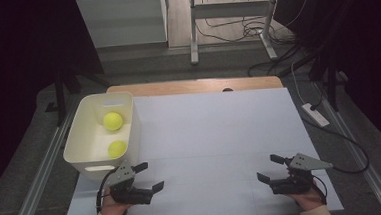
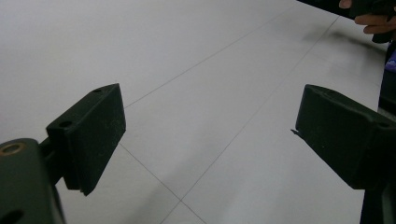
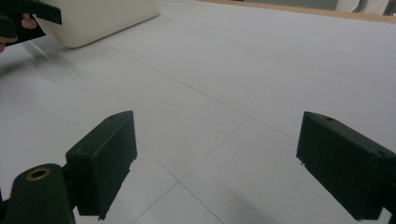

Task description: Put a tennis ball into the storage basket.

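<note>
We see the left gripper (image 1: 148,176) held low over the near left part of the table, the hand behind it coming in from the bottom edge, its body lying about level and its jaws aimed toward the table's middle; they stand wide apart with nothing between them, and in the left gripper view (image 2: 208,135) just bare surface lies between the pads. The right gripper (image 1: 271,167) mirrors it at the near right, also about level, aimed inward toward the other, its jaws likewise wide and empty, as the right gripper view (image 3: 217,161) confirms. The two are well apart, facing each other across the near edge. The table (image 1: 220,135) is covered by a pale white sheet crossed by faint thin lines, with a strip of wood showing at its far edge. Around it the room is dark, with grey floor, metal stand legs and loose cables beyond, and a white power strip (image 1: 315,114) on the floor to the right. A cream bin (image 1: 130,133) sits at the table's left edge, just beyond the left gripper, its long axis running from near to far and tilted slightly. Inside it lie two yellow-green tennis balls (image 1: 113,120), one nearer the far end and one nearer the near end, apart from each other.
</note>
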Demonstrator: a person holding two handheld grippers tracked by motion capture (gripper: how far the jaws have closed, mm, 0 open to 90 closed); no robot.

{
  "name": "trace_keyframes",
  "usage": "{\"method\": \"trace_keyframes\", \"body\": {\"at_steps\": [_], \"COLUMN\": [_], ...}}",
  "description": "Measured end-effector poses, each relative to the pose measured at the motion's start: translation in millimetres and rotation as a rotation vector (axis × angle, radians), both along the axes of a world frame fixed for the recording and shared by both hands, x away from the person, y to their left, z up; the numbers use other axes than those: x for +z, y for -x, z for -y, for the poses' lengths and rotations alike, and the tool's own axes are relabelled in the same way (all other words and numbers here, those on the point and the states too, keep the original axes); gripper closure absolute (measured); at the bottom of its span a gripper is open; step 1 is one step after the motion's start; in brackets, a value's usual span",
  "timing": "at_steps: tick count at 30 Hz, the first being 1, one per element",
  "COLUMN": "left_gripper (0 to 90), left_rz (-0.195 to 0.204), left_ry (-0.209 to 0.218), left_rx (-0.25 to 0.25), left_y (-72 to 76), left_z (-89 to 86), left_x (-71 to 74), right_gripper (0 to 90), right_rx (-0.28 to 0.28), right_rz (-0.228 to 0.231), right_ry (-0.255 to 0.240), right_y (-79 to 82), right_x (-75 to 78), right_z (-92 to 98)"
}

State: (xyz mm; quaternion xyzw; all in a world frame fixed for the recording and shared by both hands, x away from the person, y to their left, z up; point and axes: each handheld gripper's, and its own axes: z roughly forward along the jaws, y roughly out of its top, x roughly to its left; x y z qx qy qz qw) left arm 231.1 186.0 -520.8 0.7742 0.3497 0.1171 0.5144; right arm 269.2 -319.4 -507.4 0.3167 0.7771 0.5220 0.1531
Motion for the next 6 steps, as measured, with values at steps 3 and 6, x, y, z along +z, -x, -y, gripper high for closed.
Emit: {"method": "trace_keyframes", "body": {"at_steps": [3, 6], "left_gripper": [9.5, 9.6], "left_rz": [-0.003, -0.003], "left_ry": [0.002, 0.005], "left_rx": [0.006, 0.007], "left_y": [0.2, 0.2], "left_z": [-0.2, -0.2], "left_x": [0.6, 1.2], "right_gripper": [12.0, 11.9], "right_rx": [0.0, 0.002], "right_rz": [0.002, 0.0], "right_ry": [-0.006, -0.009], "right_y": [-0.8, -0.9], "right_x": [0.4, 0.2], "right_z": [0.0, 0.2]}}
